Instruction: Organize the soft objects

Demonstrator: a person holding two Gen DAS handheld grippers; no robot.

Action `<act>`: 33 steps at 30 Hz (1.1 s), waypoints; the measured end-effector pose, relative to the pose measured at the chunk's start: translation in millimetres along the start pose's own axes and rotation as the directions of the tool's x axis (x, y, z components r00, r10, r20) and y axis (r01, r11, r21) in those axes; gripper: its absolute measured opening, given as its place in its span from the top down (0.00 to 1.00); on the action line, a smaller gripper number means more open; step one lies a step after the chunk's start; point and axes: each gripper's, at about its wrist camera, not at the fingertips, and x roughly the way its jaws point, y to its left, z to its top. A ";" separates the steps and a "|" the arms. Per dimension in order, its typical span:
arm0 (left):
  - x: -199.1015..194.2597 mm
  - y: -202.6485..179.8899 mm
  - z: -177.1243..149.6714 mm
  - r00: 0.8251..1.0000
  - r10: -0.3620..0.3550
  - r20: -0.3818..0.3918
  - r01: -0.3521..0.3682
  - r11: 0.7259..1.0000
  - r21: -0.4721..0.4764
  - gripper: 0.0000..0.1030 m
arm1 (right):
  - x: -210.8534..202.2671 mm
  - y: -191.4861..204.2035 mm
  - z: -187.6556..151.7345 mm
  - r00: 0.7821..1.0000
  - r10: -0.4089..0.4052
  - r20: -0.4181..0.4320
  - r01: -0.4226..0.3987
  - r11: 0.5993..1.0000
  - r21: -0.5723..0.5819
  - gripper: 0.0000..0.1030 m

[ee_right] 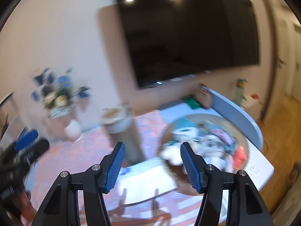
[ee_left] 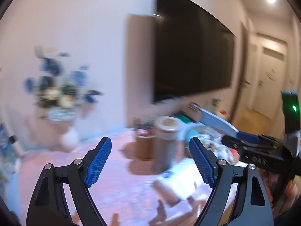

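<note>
Hovering, two tongs (left tongs (ee_left: 150, 163), right tongs (ee_right: 152, 166)) released over one basket (ee_right: 246, 143)

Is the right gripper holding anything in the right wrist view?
No, the right gripper stands open, with only the blurred table behind the gap between its blue pads.

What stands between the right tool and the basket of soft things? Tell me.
Nothing visible does. The open, empty right tool points at the round basket, just ahead and to its right. The tall canister stands clear, off to the left.
</note>
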 end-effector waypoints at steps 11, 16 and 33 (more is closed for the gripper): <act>-98.5 117.4 -19.0 0.942 0.329 0.066 -0.319 0.939 -0.129 0.18 | -0.1 136.1 -25.2 0.972 0.235 0.011 -0.231 0.961 -0.155 0.42; -102.9 132.8 -35.7 0.925 0.373 0.070 -0.358 0.920 -0.161 0.17 | 3.0 176.3 -32.6 0.968 0.252 0.008 -0.245 0.946 -0.210 0.42; 51.1 174.8 -157.3 0.897 0.437 -0.068 -0.442 0.882 -0.161 0.17 | 124.2 205.4 -101.0 0.977 0.181 0.108 -0.143 0.946 -0.289 0.26</act>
